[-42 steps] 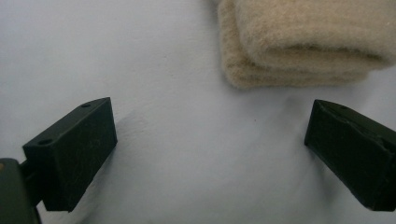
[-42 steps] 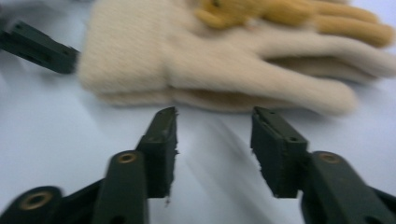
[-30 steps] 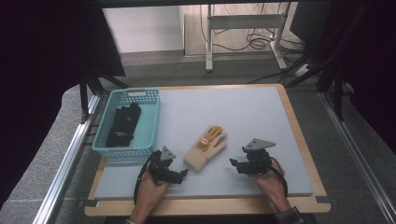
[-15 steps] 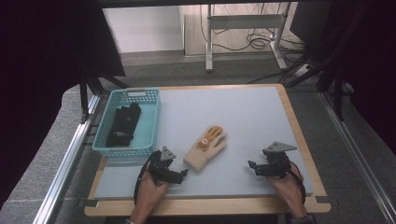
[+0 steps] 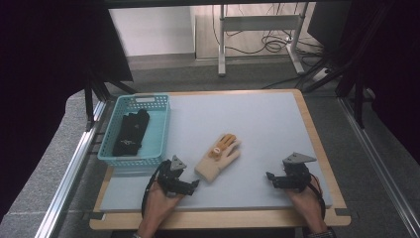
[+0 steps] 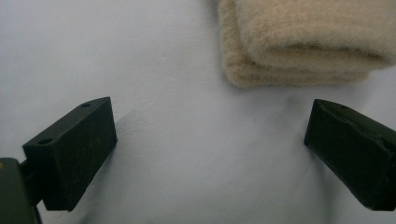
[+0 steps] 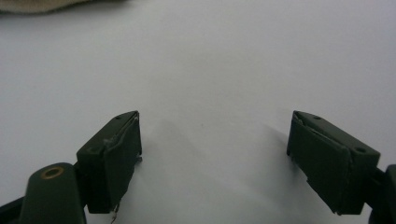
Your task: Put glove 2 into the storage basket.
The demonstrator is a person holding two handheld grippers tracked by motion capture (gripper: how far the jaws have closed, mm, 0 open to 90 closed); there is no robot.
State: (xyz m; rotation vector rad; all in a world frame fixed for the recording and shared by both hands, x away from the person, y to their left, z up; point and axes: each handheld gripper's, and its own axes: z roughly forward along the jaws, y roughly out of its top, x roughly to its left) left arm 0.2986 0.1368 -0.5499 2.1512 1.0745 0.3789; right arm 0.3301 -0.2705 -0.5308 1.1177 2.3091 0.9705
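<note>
Grippers both empty, jaws apart. My right gripper (image 5: 275,178) has pulled back to the near right of the mat, well clear of the cream knit glove (image 5: 218,157). Left gripper (image 5: 190,184) hasn't moved, sits just beside the glove's cuff (image 6: 299,44). Looks like left takes the pick. Beyond: blue basket (image 5: 159,130) with 1 black glove (image 5: 130,133) inside.
</note>
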